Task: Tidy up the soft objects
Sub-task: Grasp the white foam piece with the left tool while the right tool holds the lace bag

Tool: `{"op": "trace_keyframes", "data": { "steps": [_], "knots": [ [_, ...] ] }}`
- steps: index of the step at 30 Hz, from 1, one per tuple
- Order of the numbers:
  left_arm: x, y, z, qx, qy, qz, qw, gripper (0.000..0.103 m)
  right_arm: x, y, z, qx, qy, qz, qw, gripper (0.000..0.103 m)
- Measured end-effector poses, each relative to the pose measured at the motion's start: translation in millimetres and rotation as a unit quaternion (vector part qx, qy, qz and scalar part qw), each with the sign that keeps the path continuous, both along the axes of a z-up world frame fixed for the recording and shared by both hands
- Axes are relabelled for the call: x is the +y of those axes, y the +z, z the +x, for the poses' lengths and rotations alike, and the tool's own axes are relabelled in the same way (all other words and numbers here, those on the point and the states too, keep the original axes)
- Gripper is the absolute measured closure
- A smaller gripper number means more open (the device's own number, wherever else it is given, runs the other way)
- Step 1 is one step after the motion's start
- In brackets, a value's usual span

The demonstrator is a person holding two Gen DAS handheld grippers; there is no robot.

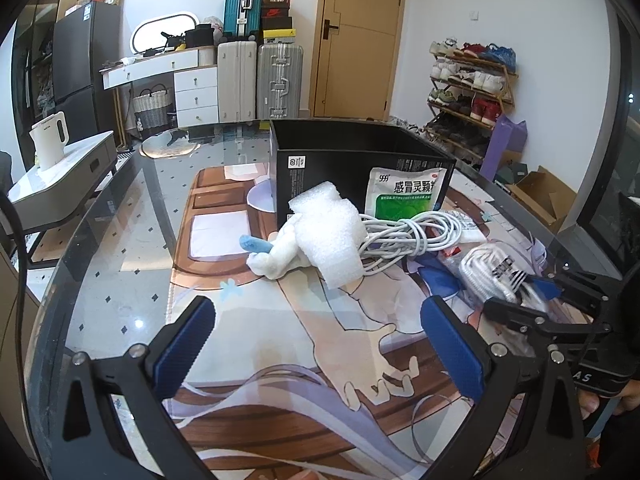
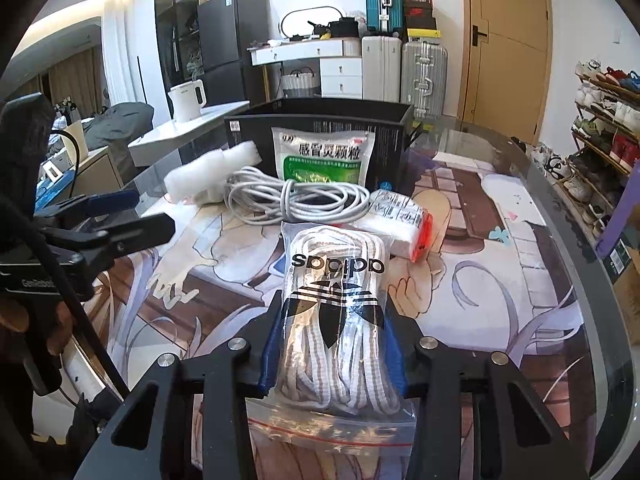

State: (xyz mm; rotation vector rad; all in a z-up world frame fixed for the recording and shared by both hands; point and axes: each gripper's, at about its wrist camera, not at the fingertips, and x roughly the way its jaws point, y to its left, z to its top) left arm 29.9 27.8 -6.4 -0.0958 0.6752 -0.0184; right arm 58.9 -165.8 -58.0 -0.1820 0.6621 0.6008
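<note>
My right gripper [image 2: 334, 320] is shut on a clear zip bag of white shoelaces [image 2: 340, 300] with a black logo, held just above the mat. The bag also shows in the left wrist view [image 1: 500, 272]. My left gripper [image 1: 320, 328] is open and empty over the mat. Ahead of it lie a white foam sheet [image 1: 332, 236], a white plush toy with a blue part [image 1: 272, 256], and a coiled white cable [image 1: 412, 236]. A green and white medicine pouch [image 2: 324, 152] leans on an open black box [image 2: 320, 120]. A white packet with an orange end [image 2: 404, 220] lies behind the bag.
The printed mat [image 1: 320, 360] covers a glass table [image 1: 120, 260]. A white kettle [image 1: 50, 144] stands on a side cabinet to the left. Suitcases [image 1: 256, 76], a door and a shoe rack [image 1: 468, 92] stand behind the table.
</note>
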Motion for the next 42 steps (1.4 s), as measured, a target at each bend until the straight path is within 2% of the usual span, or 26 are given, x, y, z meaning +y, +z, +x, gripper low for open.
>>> {"op": "trace_keyframes", "data": {
  "steps": [3, 8, 18, 21, 24, 28, 31, 35, 37, 41, 42],
  "knots": [
    [0, 1, 5, 0.009, 0.005, 0.005, 0.9999, 0.0, -3, 4, -2, -0.008, 0.0, 0.014, 1.0, 0.06],
    [1, 4, 15, 0.014, 0.005, -0.009, 0.9998, 0.0, -5, 7, -5, -0.017, -0.002, 0.025, 1.0, 0.06],
    [16, 8, 35, 0.016, 0.018, -0.082, 0.9963, 0.002, -7, 8, -6, -0.019, 0.0, 0.03, 0.999, 0.06],
    [14, 10, 38, 0.013, 0.007, -0.083, 0.9964, 0.011, -8, 8, -7, -0.018, 0.0, 0.029, 0.999, 0.06],
    [10, 10, 41, 0.011, -0.002, -0.08, 0.9967, 0.014, -8, 8, -7, -0.017, -0.001, 0.029, 0.999, 0.06],
    [8, 11, 46, 0.011, -0.009, -0.082, 0.9965, 0.023, -8, 8, -7, -0.018, -0.001, 0.029, 0.999, 0.06],
    [8, 10, 51, 0.016, -0.007, -0.081, 0.9966, 0.035, -8, 8, -7, -0.017, -0.002, 0.03, 0.999, 0.06],
    [9, 8, 53, 0.017, 0.0, -0.076, 0.997, 0.044, -9, 8, -6, -0.016, -0.003, 0.031, 0.999, 0.06],
    [7, 8, 54, 0.018, 0.005, -0.068, 0.9975, 0.054, -9, 8, -6, -0.016, -0.003, 0.031, 0.999, 0.06],
    [9, 8, 52, 0.018, 0.007, -0.064, 0.9978, 0.059, -10, 8, -6, -0.017, -0.003, 0.032, 0.999, 0.06],
    [9, 9, 51, 0.015, 0.007, -0.063, 0.9979, 0.062, -10, 8, -6, -0.017, -0.003, 0.032, 0.999, 0.06]
  ]
}}
